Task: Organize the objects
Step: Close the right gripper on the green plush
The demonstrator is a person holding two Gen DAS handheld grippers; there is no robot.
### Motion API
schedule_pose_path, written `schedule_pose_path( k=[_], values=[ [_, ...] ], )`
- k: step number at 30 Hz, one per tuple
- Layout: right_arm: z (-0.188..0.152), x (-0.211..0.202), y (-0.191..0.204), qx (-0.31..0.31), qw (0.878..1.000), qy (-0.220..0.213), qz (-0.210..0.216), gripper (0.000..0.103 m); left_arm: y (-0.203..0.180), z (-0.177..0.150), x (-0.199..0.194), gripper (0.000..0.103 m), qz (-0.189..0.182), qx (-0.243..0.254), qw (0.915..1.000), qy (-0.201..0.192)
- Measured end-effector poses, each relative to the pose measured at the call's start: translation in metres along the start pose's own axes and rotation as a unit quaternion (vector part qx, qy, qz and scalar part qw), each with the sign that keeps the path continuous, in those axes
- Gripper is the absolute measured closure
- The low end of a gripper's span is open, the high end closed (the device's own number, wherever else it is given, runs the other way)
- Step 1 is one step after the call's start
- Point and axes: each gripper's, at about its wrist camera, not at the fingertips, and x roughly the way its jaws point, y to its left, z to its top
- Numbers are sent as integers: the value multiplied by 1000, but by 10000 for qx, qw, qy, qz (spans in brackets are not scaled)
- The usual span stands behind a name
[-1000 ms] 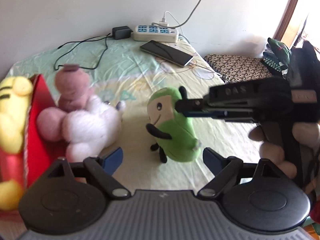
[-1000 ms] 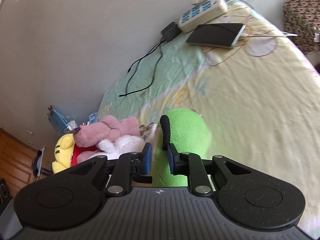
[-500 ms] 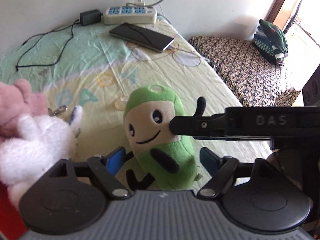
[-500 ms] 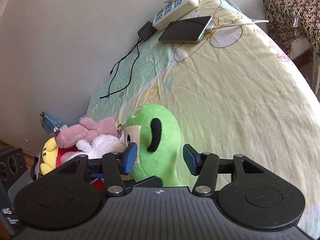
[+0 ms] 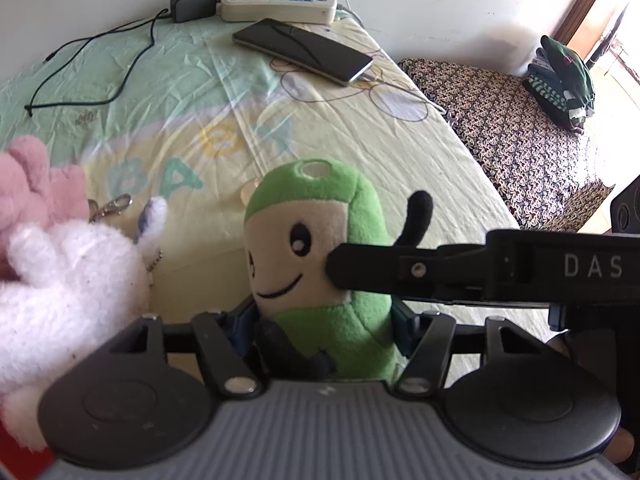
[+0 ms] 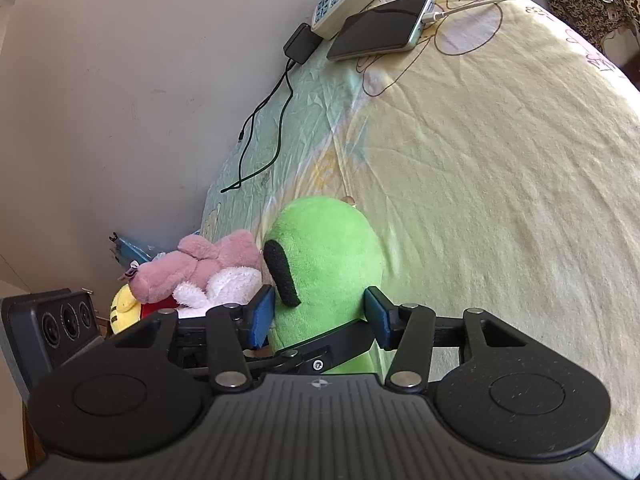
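Left fingers (image 5: 240, 322) sit against both flanks of the green plush (image 5: 320, 248), low on its body; the pads look pressed into the pile, so the left gripper (image 5: 324, 320) reads as clamped on it. Right fingers (image 6: 262, 314) straddle the plush higher up, blue pads at or just off the fabric on each side. The right gripper (image 6: 320, 312) is spread about as wide as the body, and I cannot tell whether it bears any load.

Plush is upright above the bed sheet (image 5: 192, 92), just beside the white plush (image 5: 64, 276) and pink plush (image 6: 200, 260).

Risks, judged:
1. Soft body compresses, so a low 2-point hold may let the top flop or the toy slide out.
2. The 2 grippers cross closely; one could knock the other.
3. Swinging left could drag the white plush or its keyring clip (image 5: 112, 205).
4. Phone (image 5: 304, 50) and cable (image 5: 100, 64) lie well apart, low concern.
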Motion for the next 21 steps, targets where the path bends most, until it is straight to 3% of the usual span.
schedule_pose_path(
  k=[9, 21],
  values=[
    [-11, -12, 6, -139, 9999, -37, -70, 54, -9, -7, -8, 40, 75, 105, 9999, 97],
    [-39, -30, 24, -175, 9997, -112, 102, 54, -20, -29, -46, 40, 217, 264, 9994, 26]
  ],
)
